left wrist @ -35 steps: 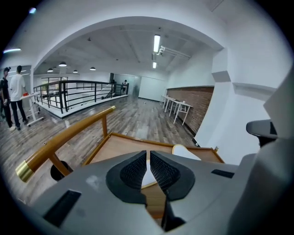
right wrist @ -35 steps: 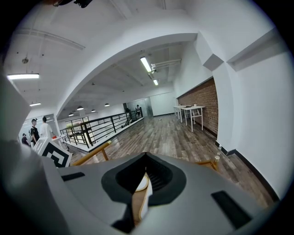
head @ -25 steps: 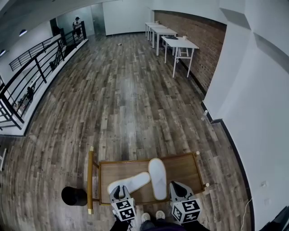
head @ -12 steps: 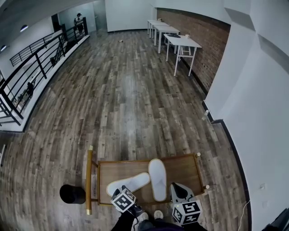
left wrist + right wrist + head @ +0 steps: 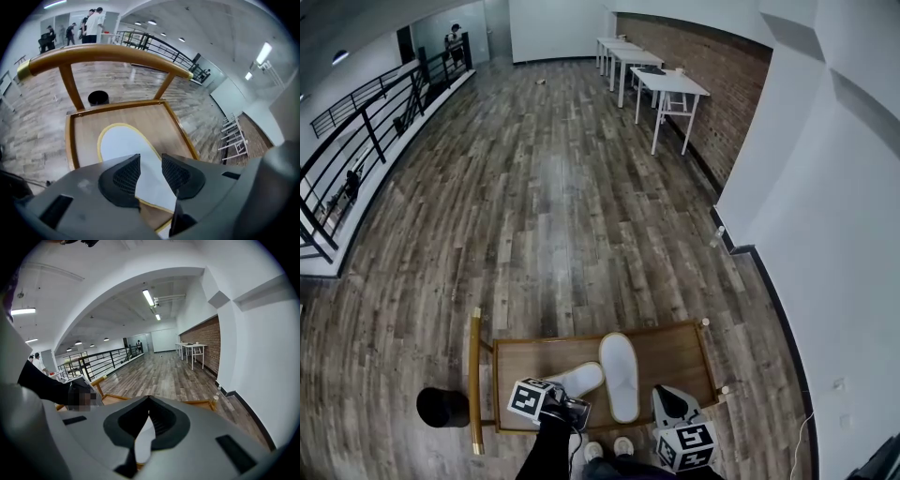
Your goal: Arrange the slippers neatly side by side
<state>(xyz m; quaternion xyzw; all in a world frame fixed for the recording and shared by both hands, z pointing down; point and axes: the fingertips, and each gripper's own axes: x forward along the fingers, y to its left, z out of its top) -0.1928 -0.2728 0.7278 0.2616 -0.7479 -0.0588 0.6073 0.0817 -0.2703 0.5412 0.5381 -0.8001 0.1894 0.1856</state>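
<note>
The grey plastic two-jaw left gripper (image 5: 150, 165) points steeply downward. Its marker cube (image 5: 530, 397) faces up toward the head camera, at the end of a black-sleeved left forearm (image 5: 549, 452) reaching in from the bottom edge. Its jaws have just been opening and stand wide apart; the black ribbed pads (image 5: 125, 176) press on nothing, and only a white, yellow-rimmed slipper (image 5: 123, 143) lies below the gap. The grey right gripper (image 5: 149, 400) sits low at the person's right, tilted gently downward, jaw tips meeting, with a thin white sliver in the slit behind them
</note>
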